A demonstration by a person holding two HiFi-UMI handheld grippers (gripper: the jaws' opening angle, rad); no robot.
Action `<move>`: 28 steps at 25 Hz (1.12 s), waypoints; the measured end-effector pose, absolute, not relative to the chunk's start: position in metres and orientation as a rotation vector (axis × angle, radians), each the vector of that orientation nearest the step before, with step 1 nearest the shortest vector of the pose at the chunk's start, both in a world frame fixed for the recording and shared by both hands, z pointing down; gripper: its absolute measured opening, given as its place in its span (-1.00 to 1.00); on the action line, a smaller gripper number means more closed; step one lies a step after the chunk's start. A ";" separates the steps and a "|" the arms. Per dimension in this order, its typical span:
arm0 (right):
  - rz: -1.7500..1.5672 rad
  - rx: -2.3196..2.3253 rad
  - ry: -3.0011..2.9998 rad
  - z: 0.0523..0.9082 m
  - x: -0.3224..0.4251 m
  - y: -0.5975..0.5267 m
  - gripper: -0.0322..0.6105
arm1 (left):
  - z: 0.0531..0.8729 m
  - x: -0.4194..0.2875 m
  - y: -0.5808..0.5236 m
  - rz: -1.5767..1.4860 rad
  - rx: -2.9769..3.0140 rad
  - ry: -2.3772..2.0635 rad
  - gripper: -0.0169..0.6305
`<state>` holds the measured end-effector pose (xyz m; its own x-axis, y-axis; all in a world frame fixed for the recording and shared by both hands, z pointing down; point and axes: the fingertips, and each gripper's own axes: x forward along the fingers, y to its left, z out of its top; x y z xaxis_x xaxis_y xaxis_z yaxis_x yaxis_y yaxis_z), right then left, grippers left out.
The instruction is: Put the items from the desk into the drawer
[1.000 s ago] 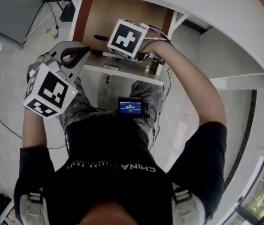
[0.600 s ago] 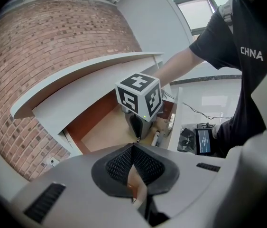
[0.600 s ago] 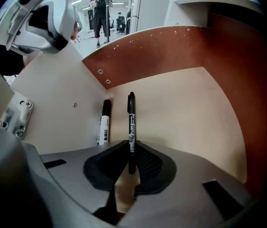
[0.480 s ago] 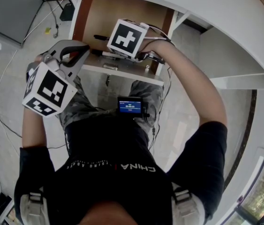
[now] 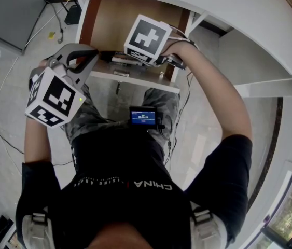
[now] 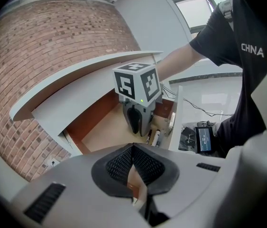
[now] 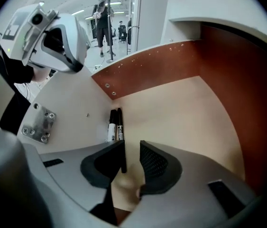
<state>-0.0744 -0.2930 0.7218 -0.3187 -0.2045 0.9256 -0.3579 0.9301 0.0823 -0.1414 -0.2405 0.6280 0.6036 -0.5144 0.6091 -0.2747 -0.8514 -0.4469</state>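
- The white worktop (image 5: 239,19) curves over the top of the drawer.
- The drawer (image 5: 120,19) is pulled out under it. It has a light floor and brown walls.
- The left hand-held gripper (image 6: 132,148) is held up in the air, near the front of the drawer. Its jaws are pressed together and there is nothing in them.
- The right hand-held gripper (image 7: 132,145) is down inside the drawer. Its jaws are a little apart.
- Two markers (image 7: 115,126) lie side by side on the drawer floor, right next to the front wall. They are black with white labels.
- A thin black pen (image 7: 123,158) lies between the right jaws, close to the left pad. The jaws are not squeezing it, so I think it has been let go. I cannot tell if the pad touches it.
- So the markers and the pen are in the drawer now, which is where the task wants them.
- I think things like these are light and stiff. They are smooth and round, so they can roll or slip.
- The best place to grab one is across its middle, so it does not tip. A soft squeeze should be enough.
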 end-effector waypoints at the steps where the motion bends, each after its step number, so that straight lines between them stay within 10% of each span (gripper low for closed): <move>1: 0.164 0.418 -1.919 0.718 -0.074 -0.294 -0.58 | 0.628 -0.141 -0.241 -1.100 -2.527 0.641 -0.91; 28: 0.142 0.496 -1.930 0.709 -0.066 -0.300 -0.83 | 0.608 -0.144 -0.229 -1.017 -2.534 0.646 -0.91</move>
<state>-0.0662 -0.2999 0.7090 -0.3267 -0.2749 0.9043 -0.4040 0.9056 0.1294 -0.1444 -0.2287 0.6081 0.6416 -0.5238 0.5603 -0.2850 -0.8410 -0.4599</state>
